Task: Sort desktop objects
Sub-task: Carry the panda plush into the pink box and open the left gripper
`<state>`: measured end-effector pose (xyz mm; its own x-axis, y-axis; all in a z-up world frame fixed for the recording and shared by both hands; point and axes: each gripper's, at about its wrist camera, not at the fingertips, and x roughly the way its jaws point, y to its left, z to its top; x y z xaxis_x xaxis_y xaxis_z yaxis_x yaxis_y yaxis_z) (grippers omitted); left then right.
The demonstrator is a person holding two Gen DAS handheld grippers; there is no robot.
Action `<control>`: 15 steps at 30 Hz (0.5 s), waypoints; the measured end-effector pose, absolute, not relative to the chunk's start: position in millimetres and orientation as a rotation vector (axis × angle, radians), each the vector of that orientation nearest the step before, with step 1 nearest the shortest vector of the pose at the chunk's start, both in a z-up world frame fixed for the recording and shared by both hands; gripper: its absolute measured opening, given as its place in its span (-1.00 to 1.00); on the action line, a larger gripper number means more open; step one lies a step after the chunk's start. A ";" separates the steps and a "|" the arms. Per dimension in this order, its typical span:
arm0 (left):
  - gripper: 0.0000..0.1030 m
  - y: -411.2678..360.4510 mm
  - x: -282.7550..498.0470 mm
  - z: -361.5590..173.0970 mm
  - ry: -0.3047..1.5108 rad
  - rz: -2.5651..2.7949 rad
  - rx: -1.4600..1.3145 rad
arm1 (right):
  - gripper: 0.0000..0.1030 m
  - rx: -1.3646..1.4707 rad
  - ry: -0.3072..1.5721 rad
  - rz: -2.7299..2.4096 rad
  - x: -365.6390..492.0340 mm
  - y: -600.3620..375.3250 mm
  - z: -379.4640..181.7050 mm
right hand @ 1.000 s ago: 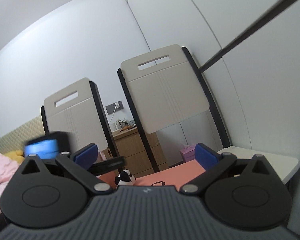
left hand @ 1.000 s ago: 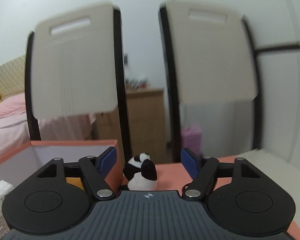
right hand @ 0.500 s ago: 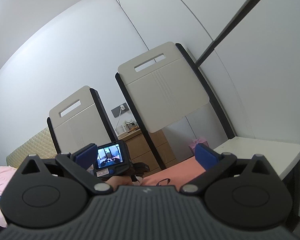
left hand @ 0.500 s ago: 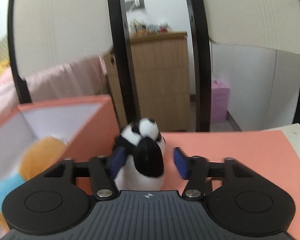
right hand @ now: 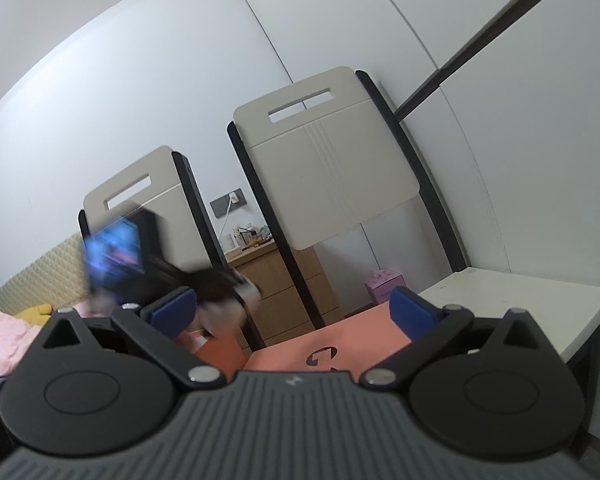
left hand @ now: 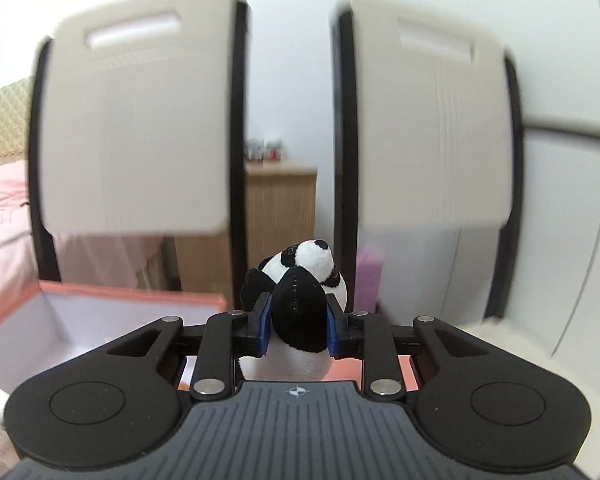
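Pinching panda plush (left hand: pixel 300 300) between left gripper (left hand: pixel 298 326) pads, above pink mat.

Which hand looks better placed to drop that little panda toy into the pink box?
Left. The left gripper is shut on the panda plush, with the pink box open just beside it. The right gripper is open, empty and farther off.

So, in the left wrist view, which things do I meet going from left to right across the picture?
Pink bedding → salmon box → left chair back → wooden cabinet → panda in the left tongs → right chair back → white wall.
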<state>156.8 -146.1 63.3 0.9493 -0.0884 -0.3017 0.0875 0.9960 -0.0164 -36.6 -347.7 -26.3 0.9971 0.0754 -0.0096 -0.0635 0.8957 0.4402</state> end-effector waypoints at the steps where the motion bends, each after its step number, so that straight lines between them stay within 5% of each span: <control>1: -0.41 -131.3 147.8 72.1 0.281 -0.088 -0.008 | 1.00 0.452 0.032 0.075 -33.4 -343.5 -26.5; 15: -0.41 75.8 172.0 58.4 0.353 0.173 0.009 | 1.00 0.368 0.085 0.085 11.0 -282.4 -24.9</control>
